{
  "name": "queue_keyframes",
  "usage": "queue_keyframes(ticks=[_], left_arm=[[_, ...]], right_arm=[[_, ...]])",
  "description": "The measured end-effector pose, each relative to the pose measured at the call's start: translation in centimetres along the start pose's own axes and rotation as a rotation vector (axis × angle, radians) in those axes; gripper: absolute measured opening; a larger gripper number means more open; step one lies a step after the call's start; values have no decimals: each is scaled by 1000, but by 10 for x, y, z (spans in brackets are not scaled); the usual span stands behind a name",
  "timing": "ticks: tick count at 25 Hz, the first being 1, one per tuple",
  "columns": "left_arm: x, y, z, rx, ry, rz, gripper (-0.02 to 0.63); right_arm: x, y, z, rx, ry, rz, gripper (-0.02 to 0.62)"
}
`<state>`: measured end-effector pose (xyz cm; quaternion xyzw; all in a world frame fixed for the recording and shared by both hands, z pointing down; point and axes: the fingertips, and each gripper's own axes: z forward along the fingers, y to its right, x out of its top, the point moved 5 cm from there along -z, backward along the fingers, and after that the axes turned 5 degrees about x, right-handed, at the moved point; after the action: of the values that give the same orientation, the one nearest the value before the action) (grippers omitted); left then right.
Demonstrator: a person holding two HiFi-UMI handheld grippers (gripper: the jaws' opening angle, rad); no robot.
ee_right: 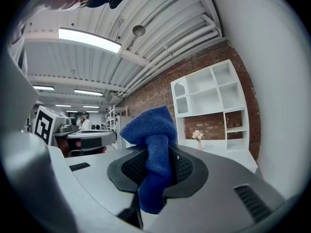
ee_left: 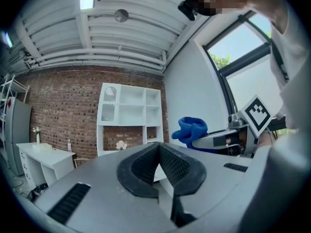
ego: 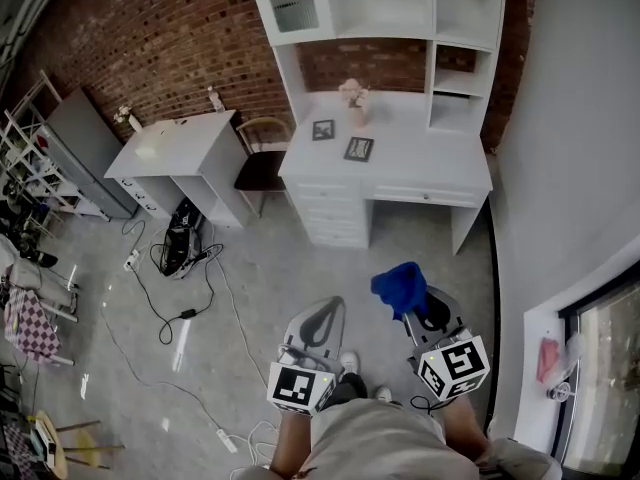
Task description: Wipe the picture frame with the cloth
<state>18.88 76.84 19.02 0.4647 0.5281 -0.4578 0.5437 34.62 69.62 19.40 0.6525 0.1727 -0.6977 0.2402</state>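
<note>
Two small dark picture frames, one (ego: 322, 129) further back and one (ego: 359, 149) nearer, lie on the white desk (ego: 420, 163) far ahead of me. My right gripper (ego: 418, 313) (ee_right: 156, 171) is shut on a blue cloth (ego: 398, 284) (ee_right: 154, 144), which bunches up above the pads. The left gripper view shows that cloth (ee_left: 192, 129) off to the right. My left gripper (ego: 316, 320) (ee_left: 159, 166) is shut with nothing in it. Both grippers hang over the floor, well short of the desk.
The desk carries a white hutch (ego: 400, 8) and a pink flower vase (ego: 352, 96). A chair (ego: 262, 163) and a smaller white desk (ego: 175, 148) stand to its left. Cables and a power strip (ego: 180, 268) lie on the floor. A window sill (ego: 550, 358) runs at right.
</note>
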Motion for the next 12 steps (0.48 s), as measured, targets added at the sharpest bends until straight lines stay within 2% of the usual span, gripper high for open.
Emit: queue_keyframes(ticks=[12], left_arm=[[-9,-68,49,-48,9,-25,-3]], right_arm=[[4,13,79,-48,-11,7,77]])
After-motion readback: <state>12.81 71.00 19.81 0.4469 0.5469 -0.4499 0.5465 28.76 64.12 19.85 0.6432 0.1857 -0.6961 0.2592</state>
